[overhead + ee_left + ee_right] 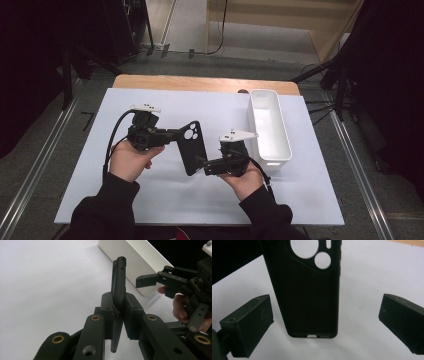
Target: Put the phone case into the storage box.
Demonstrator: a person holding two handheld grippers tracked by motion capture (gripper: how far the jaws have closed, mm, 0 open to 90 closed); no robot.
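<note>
Hanging above the middle of the desk (150,200), the black phone case (192,146) is pinched by its camera-cutout end between the narrow-set fingers of the left gripper (172,134). Its port end points toward the right gripper (202,165), whose fingers (249,322) stand wide on either side of the case's lower edge without touching it. This looks like a hand-over in mid-air: the likely next move is for the right fingers to close squarely on the case's flat faces before the left lets go, since the case is thin and could twist. Just beyond the right gripper lies the white bin (270,125), empty and open-topped, near the desk's right edge. Bare desk lies open to the left and in front.
</note>
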